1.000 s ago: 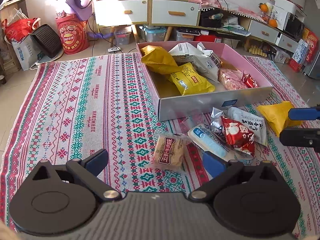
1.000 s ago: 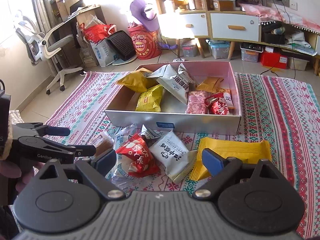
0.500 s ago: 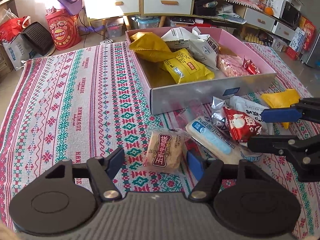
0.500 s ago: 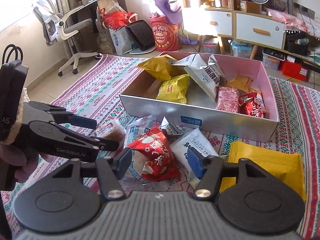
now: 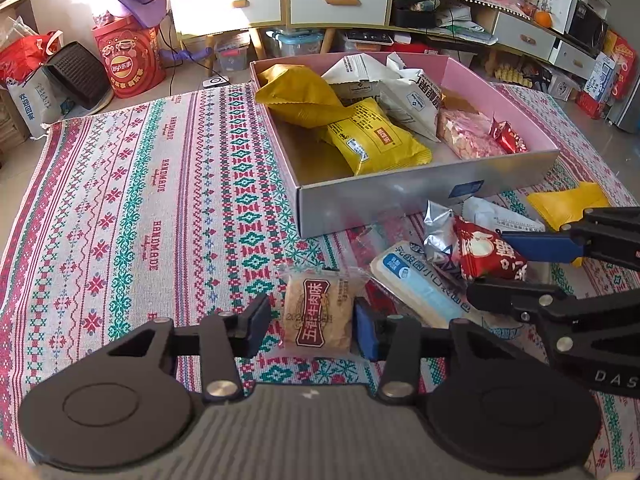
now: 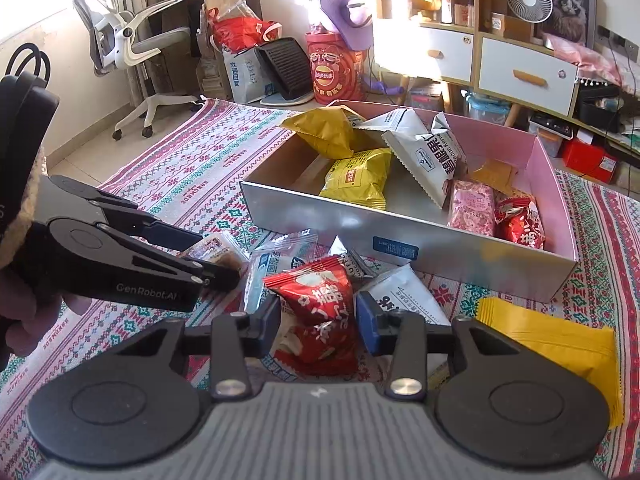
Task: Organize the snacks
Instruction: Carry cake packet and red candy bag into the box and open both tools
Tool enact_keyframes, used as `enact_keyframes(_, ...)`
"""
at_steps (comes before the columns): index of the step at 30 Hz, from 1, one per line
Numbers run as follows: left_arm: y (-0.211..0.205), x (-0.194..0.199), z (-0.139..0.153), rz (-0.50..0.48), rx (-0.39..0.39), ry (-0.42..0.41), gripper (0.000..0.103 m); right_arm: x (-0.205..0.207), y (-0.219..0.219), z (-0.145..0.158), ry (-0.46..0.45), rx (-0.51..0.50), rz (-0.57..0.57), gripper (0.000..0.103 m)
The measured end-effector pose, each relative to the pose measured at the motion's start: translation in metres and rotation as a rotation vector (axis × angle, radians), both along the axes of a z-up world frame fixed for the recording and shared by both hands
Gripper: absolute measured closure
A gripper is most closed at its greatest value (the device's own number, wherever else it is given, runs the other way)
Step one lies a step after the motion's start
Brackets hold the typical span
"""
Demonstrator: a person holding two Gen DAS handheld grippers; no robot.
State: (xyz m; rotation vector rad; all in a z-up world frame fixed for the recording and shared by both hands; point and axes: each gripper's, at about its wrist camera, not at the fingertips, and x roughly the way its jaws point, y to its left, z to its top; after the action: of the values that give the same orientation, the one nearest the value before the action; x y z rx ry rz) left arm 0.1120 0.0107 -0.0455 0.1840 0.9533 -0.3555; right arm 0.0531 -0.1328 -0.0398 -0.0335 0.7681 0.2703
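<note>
A beef-cake packet (image 5: 318,312) in clear wrap lies on the rug between the pads of my left gripper (image 5: 310,326). The jaws are closing: the right pad is at the wrapper's edge and a gap shows at the left pad. My right gripper (image 6: 318,320) is also closing, with a puffy red snack packet (image 6: 316,304) between its pads, which stand right at its sides. The silver-and-pink box (image 5: 420,188) beyond holds several yellow, white and red packets. The left wrist view shows the right gripper (image 5: 488,266) from the side.
Around the red packet lie a white-blue packet (image 5: 420,292), a silver foil packet (image 5: 438,224), a white packet (image 6: 404,292) and a flat yellow packet (image 6: 548,340). Everything rests on a patterned rug (image 5: 140,200). Cabinets, a red drum (image 6: 332,72) and an office chair (image 6: 132,40) stand behind.
Both grippers' jaws have narrowed a lot, the left around the beef-cake packet and the right around the red packet. Both grippers have come lower and closer to the packets.
</note>
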Motion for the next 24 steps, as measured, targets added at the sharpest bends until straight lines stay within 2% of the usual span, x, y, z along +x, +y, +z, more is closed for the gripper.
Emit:
enact_keyframes(2,-0.001,0.000,0.001,0.003,0.001,0.004,0.061,0.000,0.002,0.000,-0.005,-0.019,0.000,0.070)
enact_keyframes(10,-0.002,0.000,0.001,0.028,0.007,0.020,0.062,-0.001,0.015,-0.001,-0.020,-0.114,0.027,0.073)
enact_keyframes(24,0.004,-0.003,0.015,0.078,-0.054,0.043,0.062,0.006,-0.007,0.012,0.001,0.035,-0.036,0.073)
